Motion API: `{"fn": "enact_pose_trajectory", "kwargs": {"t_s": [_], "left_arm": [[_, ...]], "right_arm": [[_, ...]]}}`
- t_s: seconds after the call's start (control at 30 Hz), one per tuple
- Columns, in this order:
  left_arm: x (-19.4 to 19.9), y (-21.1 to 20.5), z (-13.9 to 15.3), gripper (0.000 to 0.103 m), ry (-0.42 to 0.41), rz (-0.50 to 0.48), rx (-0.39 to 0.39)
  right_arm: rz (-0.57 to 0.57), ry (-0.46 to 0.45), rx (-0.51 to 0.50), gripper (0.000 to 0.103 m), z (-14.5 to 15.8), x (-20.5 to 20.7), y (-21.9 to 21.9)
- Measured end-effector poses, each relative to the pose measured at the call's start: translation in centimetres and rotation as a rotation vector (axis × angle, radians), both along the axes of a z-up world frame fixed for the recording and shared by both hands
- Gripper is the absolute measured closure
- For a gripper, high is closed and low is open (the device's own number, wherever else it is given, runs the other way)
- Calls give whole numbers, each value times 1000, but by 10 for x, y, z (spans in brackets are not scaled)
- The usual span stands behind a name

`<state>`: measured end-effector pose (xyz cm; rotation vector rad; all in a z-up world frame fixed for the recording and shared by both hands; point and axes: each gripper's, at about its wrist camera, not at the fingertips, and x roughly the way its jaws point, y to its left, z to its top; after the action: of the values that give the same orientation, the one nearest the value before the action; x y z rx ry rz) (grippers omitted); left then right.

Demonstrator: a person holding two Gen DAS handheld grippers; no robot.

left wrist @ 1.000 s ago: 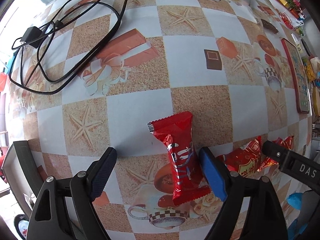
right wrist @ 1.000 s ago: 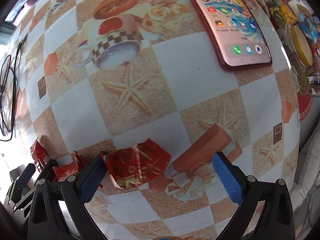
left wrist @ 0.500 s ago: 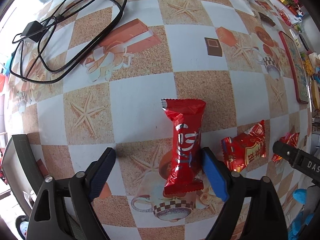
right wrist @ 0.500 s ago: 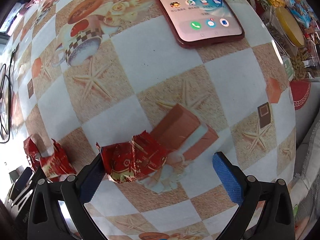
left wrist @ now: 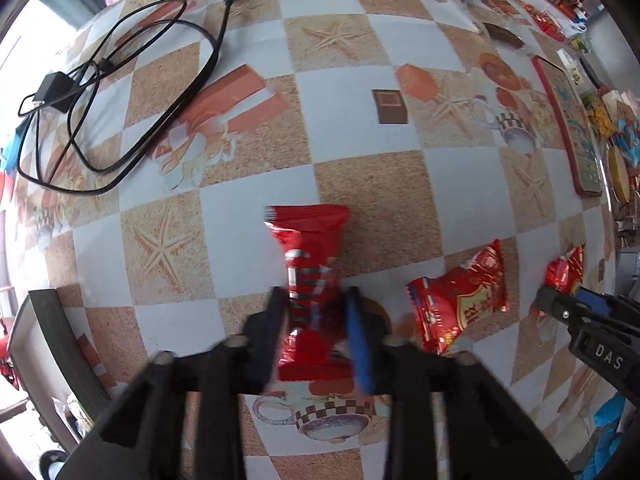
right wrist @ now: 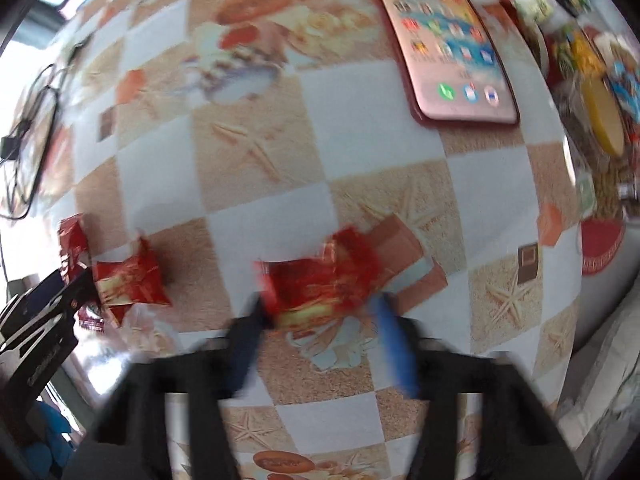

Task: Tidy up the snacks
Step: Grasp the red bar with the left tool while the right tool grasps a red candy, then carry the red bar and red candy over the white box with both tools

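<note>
Red foil fills my left gripper [left wrist: 316,312]: its jaws are pinched on the long red snack bar [left wrist: 310,276], which lies on the checkered tablecloth [left wrist: 360,128] with its far end pointing away from me. Right of that bar lies a square red snack packet [left wrist: 460,300]. My right gripper [right wrist: 320,316], blurred, has its jaws narrowed around a crumpled red packet [right wrist: 320,280], further right of the bar; whether they grip it, I cannot tell. Beyond it lies a pink phone [right wrist: 448,40].

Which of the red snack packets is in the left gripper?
The long, narrow red packet, pinched at its middle by the left gripper. The squarer red-and-yellow packet lies free on the table beside it.
</note>
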<state>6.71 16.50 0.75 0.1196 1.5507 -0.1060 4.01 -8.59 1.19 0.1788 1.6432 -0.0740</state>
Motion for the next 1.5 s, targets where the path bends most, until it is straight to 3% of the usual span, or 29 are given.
{"fn": "enact_pose_trajectory", "kwargs": {"t_s": [0.37, 0.57, 0.8, 1.27, 1.5], "left_arm": [[-54, 33, 35, 81, -60, 20, -63], [-82, 72, 64, 81, -102, 89, -83], [-98, 134, 100, 81, -152, 222, -100], [-166, 256, 97, 81, -152, 477, -40], [-180, 290, 85, 81, -129, 530, -26]], "right_arm": [[33, -54, 108, 66, 27, -24, 1], [105, -79, 139, 66, 55, -50, 34], [240, -91, 178, 66, 69, -43, 109], [594, -81, 269, 66, 76, -65, 302], [701, -49, 279, 66, 68, -77, 372]]}}
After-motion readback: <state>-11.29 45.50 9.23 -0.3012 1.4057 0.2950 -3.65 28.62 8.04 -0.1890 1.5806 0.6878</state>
